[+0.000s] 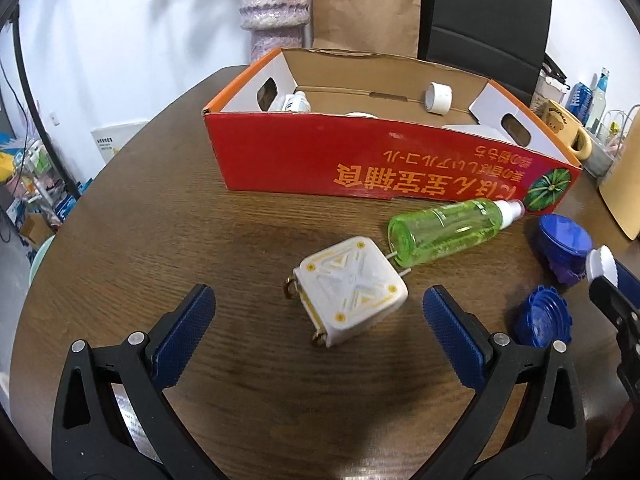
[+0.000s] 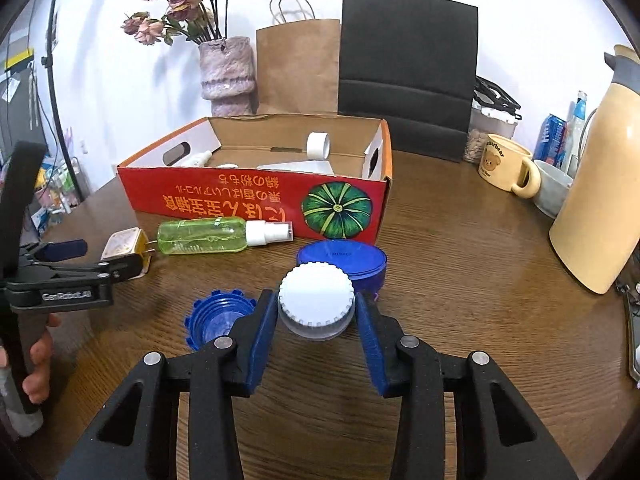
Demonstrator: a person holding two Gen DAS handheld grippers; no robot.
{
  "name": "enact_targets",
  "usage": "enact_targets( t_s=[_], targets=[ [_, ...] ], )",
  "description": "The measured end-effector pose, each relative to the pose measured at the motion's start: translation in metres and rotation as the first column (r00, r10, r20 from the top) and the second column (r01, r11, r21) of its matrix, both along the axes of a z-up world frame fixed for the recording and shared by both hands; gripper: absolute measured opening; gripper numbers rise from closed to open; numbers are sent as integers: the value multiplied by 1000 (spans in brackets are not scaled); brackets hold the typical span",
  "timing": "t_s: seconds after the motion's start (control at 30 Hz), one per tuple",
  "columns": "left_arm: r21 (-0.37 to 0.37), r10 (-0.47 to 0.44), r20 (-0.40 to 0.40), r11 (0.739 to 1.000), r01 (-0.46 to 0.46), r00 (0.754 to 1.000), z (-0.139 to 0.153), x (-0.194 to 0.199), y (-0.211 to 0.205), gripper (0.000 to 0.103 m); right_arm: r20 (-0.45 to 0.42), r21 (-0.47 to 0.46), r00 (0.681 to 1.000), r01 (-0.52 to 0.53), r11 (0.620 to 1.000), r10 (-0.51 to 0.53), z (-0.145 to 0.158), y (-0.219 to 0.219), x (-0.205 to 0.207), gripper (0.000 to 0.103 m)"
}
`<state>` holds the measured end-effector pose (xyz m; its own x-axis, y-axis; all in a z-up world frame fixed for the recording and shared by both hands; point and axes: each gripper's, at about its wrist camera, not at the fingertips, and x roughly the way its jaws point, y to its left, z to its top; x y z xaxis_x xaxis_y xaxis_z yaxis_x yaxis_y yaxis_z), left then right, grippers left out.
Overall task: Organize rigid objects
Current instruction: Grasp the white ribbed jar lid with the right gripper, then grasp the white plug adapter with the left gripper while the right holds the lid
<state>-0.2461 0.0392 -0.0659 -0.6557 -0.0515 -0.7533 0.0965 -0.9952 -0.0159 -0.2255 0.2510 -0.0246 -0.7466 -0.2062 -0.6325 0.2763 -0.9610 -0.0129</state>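
My left gripper [image 1: 318, 304] is open, its jaws on either side of a white square plug adapter [image 1: 350, 294] that lies on the wooden table [image 1: 160, 240]. My right gripper [image 2: 316, 310] is shut on a white ribbed lid [image 2: 316, 298], held just above the table; the lid also shows in the left wrist view [image 1: 600, 262]. A green spray bottle [image 1: 448, 228] lies on its side in front of the red cardboard box [image 1: 360, 160]. A blue round container [image 2: 344, 258] and a blue ridged cap [image 2: 218, 318] sit beside the right gripper.
The box holds a white tape roll [image 2: 318, 146] and other white items. Behind it stand a vase [image 2: 226, 76], a brown paper bag [image 2: 298, 64] and a black bag [image 2: 408, 72]. A bear mug [image 2: 506, 168], a bowl and a cream thermos [image 2: 596, 200] stand at right.
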Motion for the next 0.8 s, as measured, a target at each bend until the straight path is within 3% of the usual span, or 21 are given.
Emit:
enact_targets(
  t_s=[0.33,0.6,0.7,0.77,0.8],
  targets=[
    [-8,-6,17,1000,6,1000,-2,-14,0,103,-16,-14,999,31,999,-31,1,-2,-4,44],
    [3,-22,16,1000,22,1000,-1,-16,0,96,-15,-12,999,38,999,-38,1,-4,-5,45],
    [14,-37,18,999,37,999,-1,-16,0,85,-15,-11,999,39,999,-39,1,-5,-6,45],
    [18,-59,18,998,59,998,-2,-15,4,66,-14,-10,999,40,999,-41,1,-5,-6,45],
    [13,-75,17,997,75,997,-2,-14,7,63,-15,-9,999,41,999,-42,1,-5,-6,45]
  ],
)
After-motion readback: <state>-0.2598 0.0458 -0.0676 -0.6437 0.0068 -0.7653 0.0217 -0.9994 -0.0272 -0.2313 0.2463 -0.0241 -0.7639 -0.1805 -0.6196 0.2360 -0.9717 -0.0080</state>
